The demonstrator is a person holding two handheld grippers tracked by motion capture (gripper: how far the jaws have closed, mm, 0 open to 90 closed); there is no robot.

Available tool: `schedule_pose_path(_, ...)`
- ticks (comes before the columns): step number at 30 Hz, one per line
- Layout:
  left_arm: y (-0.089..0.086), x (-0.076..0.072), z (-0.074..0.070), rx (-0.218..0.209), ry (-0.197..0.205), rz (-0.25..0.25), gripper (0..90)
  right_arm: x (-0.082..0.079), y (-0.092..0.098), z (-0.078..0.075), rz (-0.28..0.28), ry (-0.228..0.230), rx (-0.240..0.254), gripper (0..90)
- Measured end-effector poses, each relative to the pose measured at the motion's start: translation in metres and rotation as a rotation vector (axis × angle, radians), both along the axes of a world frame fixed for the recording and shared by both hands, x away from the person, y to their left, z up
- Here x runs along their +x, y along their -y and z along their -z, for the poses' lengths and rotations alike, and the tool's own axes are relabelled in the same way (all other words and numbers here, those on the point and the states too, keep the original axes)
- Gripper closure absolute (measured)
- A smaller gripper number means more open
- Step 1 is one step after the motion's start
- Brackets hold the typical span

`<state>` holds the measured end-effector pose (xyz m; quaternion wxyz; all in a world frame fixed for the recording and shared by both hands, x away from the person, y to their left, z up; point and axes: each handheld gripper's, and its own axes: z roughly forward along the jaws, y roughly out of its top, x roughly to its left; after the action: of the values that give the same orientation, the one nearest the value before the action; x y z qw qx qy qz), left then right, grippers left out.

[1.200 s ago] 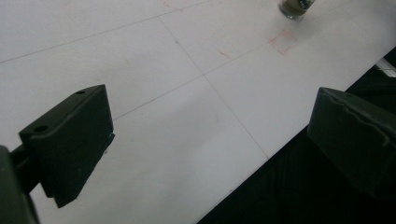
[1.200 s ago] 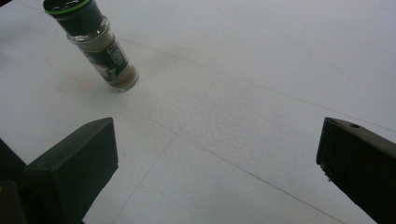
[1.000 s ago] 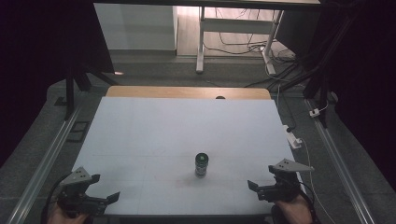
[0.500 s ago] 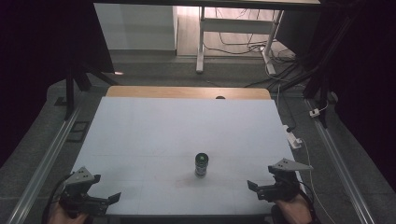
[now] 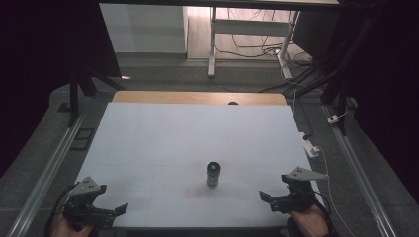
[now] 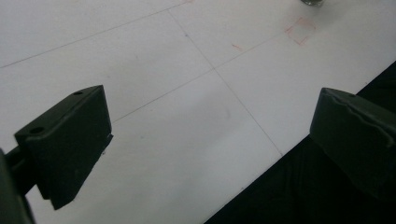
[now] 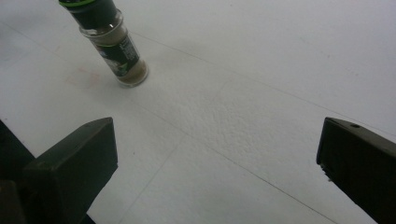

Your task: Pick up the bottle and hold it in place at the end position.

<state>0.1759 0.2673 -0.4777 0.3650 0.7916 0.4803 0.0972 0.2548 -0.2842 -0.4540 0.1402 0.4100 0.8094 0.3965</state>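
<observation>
White desk point(image 5: 163, 143) carries one thing, a small spice jar point(image 5: 213, 175) w/ dark cap, standing upright (long axis vertical) near the front-middle, a bit right of centre. Right gripper point(image 5: 271, 198) sits at the front-right edge, fingers point(image 7: 74, 172) spread wide w/ nothing between them; in the right gripper view the spice jar point(image 7: 110, 44) shows ahead and to the upper left, leaning in the picture only because the cam is tilted. Left gripper point(image 5: 118, 211) is at the front-left corner, also wide open and empty, fingers point(image 6: 70, 140) over bare desk at its front edge (jar base barely peeks in at the top right there). Right gripper looks nearer, so I'd judge it the likelier one to reach in, forward and inward to its left. Vs. 1 s ago: jar hasn't shifted, right gripper about the same, left gripper nudged slightly inward.
</observation>
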Motion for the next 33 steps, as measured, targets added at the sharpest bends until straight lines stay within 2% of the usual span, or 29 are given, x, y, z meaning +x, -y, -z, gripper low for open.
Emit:
schedule_pose_path(8, -0.001, 0.0, 0.0, -0.005, 0.001, -0.001, 0.1, 0.001, -0.006, -0.001, -0.068, 0.007, 0.017, 0.0)
schedule_pose_path(17, -0.001, 0.0, 0.0, -0.009, -0.001, -0.005, 0.0, 0.003, -0.016, 0.0, -0.119, 0.008, 0.023, 0.0)
schedule_pose_path(23, -0.002, 0.0, 0.0, -0.011, -0.002, -0.005, 0.0, 0.006, -0.026, 0.0, -0.158, 0.025, 0.032, 0.0)
schedule_pose_path(33, -0.001, 0.0, 0.0, -0.01, -0.002, -0.004, 0.0, 0.01, -0.037, 0.002, -0.196, 0.02, 0.045, 0.0)
